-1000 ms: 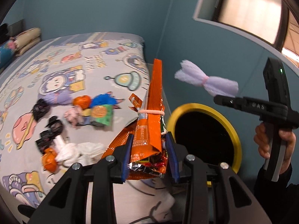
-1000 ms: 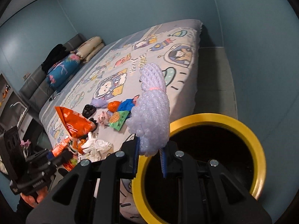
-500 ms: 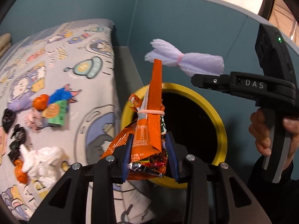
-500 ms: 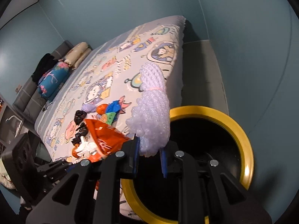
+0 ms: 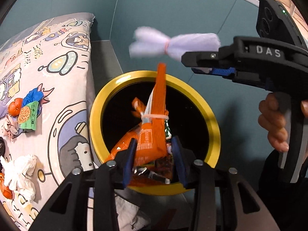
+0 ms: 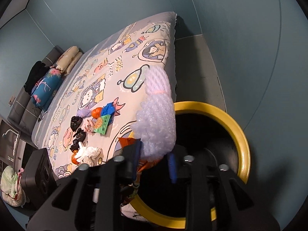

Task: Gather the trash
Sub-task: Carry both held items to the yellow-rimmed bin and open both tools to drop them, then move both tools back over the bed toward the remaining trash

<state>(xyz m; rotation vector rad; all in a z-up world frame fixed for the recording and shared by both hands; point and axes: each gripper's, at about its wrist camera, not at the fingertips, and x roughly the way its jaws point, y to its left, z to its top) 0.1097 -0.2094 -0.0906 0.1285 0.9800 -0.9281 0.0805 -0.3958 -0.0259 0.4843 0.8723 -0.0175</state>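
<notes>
The left gripper (image 5: 154, 158) fingers squeeze an orange wrapper bundle (image 5: 154, 127) right over the yellow bin (image 5: 214, 132). The right gripper (image 6: 154, 158) fingers pinch a purple foam roll (image 6: 157, 119) above the bin too. Neither is dropped in yet. More trash (image 6: 90, 127) waits on the bed (image 6: 123, 57).

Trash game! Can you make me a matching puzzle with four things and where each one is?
Things:
1. orange snack bag
2. purple foam bundle
3. white crumpled tissue
4. green packet

Places:
A. on the bed, next to the blue wrapper
B. in the left hand-held gripper, over the yellow-rimmed bin
C. on the bed, nearest the left camera
D. in the right hand-held gripper

Pairs: 1-B, 2-D, 3-C, 4-A
</notes>
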